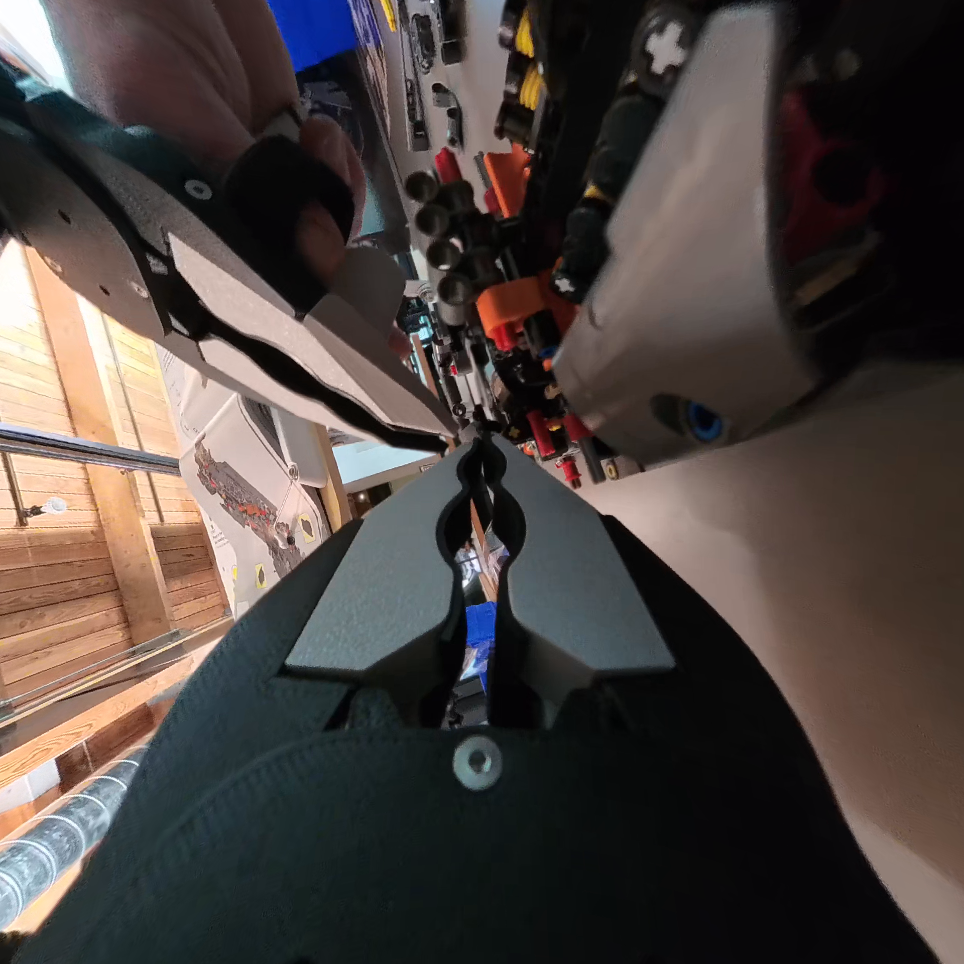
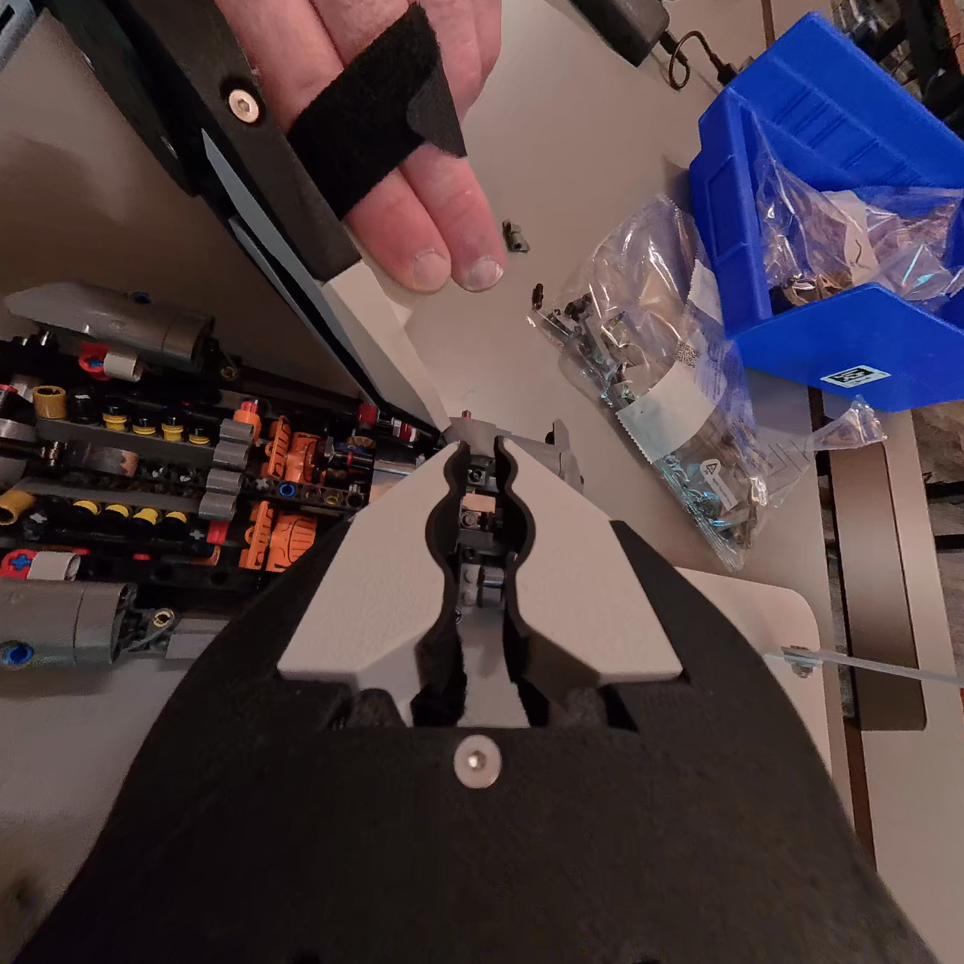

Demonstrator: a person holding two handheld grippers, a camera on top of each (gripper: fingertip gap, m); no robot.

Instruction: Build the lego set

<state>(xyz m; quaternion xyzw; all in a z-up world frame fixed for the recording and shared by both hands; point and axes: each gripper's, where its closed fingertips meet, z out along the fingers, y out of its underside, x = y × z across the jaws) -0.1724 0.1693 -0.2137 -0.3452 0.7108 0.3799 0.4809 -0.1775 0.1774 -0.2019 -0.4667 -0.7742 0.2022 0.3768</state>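
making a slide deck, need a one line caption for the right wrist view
Right gripper fingers close on a grey brick part beside the orange-and-black brick model, parts bag and blue bin nearby.

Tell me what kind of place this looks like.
Probably a hobby or workshop table for building a toy brick kit: a half-built black and orange brick model, a clear bag of small parts, and a blue parts bin.

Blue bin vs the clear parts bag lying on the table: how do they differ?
The blue bin is rigid and opaque; the clear bag is soft, crinkled and see-through. The bin stands at the table's far right edge with bags inside it; the clear bag lies flat on the table beside it, nearer the right gripper. Both hold small parts.
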